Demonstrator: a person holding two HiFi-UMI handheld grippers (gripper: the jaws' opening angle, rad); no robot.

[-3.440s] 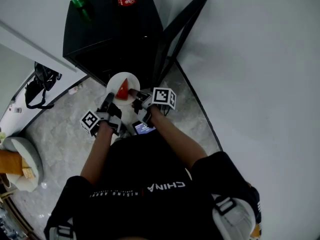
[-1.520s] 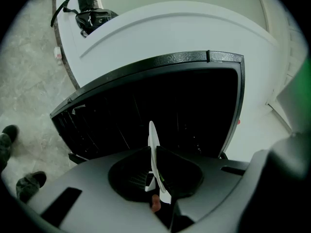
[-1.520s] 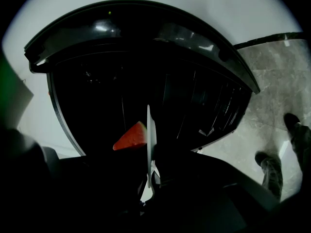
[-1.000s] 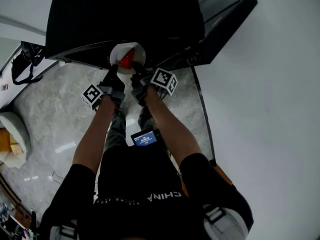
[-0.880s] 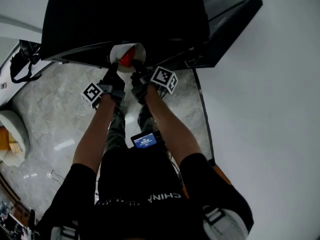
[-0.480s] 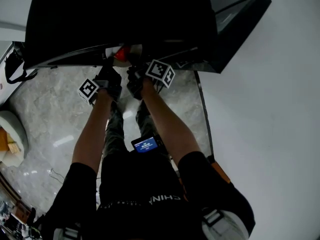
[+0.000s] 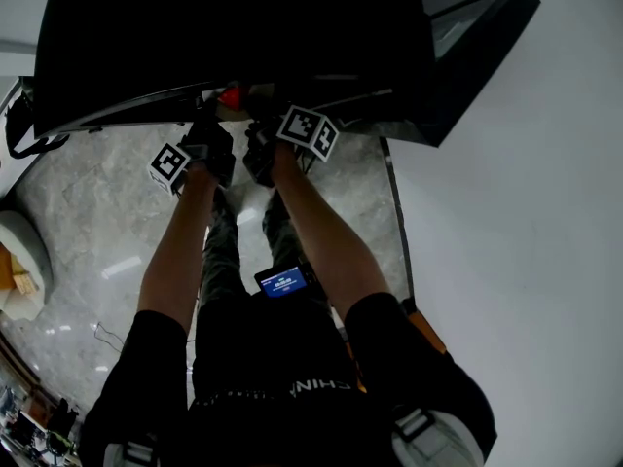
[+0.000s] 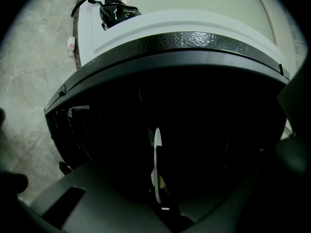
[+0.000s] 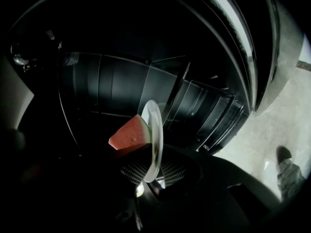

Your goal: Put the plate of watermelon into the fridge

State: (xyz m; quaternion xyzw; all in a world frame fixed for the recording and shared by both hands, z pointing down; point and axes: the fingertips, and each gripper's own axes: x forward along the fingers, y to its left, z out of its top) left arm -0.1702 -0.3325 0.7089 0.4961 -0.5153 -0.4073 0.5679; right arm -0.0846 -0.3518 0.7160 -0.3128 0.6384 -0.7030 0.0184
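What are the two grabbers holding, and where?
The left gripper and right gripper each pinch the rim of the plate carrying the watermelon.

1. L gripper view: fridge (image 8: pixel 194 130) inside too dark to read; plate (image 8: pixel 155 164) seen edge-on, what's on it mostly hidden; jaws barely separable from the black.
2. R gripper view: left side black; shoe (image 9: pixel 287 165) cut by lens rim.
3. Head view: plate nearly all under fridge top, only a red bit of melon (image 7: pixel 231 96) shows; jaws hidden there too; bag (image 7: pixel 18 125) cut off at left edge; phone (image 7: pixel 282 282) text too small to read.
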